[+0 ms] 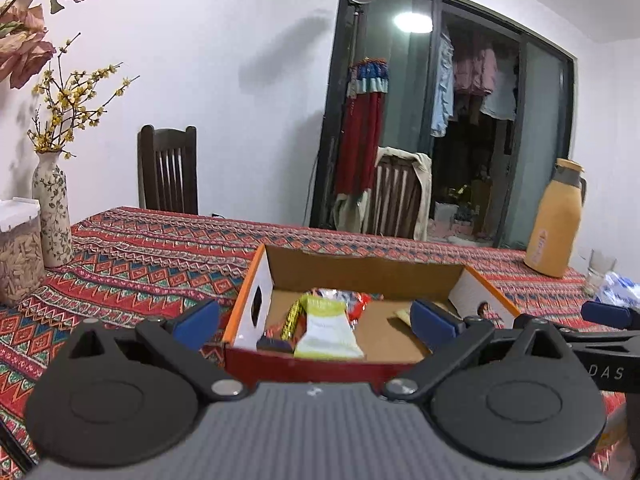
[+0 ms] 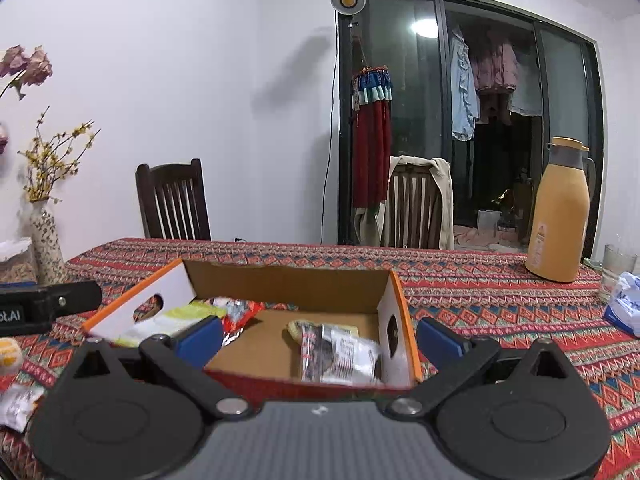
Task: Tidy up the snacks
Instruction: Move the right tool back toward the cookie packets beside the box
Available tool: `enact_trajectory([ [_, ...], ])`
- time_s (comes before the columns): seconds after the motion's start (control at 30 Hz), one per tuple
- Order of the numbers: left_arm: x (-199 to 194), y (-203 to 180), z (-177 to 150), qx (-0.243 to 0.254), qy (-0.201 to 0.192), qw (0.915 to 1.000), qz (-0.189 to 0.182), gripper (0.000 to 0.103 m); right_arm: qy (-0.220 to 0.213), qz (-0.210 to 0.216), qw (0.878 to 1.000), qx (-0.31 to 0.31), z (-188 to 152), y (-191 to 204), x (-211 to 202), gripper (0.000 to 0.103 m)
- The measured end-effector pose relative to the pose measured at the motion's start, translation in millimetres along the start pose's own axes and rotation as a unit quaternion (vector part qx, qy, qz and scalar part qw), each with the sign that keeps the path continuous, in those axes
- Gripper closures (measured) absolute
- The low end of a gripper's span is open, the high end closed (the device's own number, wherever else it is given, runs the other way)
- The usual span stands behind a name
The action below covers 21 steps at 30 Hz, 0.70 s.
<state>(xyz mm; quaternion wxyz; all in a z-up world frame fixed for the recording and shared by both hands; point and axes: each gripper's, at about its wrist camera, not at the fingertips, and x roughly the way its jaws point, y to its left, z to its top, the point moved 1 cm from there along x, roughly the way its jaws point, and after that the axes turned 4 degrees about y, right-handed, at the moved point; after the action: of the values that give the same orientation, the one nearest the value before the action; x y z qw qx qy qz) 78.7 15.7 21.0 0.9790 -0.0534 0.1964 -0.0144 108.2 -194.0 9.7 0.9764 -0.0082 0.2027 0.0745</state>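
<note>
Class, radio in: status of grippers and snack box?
Left gripper open, empty. Right gripper open, empty. Open orange-edged cardboard box holds snack packets. Nothing blocking.

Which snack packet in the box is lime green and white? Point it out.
The flat green-and-white packet at the box's left end, lying over red wrappers. The packet at the right end is silver and black.

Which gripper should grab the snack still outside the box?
Probably the left gripper: the white packet lies on the tablecloth left of the box, on its side. Both grippers are open.
</note>
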Motion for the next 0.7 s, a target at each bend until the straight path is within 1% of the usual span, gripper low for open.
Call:
enact_trajectory([
  [0.13,-5,4,-11,0.007,0.008,0.9999,-0.004,0.000,0.009,-0.001,1.000,-0.001,-15,2,-10,0.000],
  [0.27,-2,8,-20,0.010,0.025,0.9996,-0.004,0.000,0.025,-0.005,1.000,0.004,-29,1,-15,0.000],
  [0.5,12,9,-35,0.006,0.047,0.9989,-0.004,0.000,0.050,-0.013,0.999,0.017,-48,-8,-15,0.000],
  [0.7,19,9,-42,0.007,0.052,0.9986,-0.004,0.000,0.068,-0.010,0.997,0.026,-63,-12,-10,0.000],
])
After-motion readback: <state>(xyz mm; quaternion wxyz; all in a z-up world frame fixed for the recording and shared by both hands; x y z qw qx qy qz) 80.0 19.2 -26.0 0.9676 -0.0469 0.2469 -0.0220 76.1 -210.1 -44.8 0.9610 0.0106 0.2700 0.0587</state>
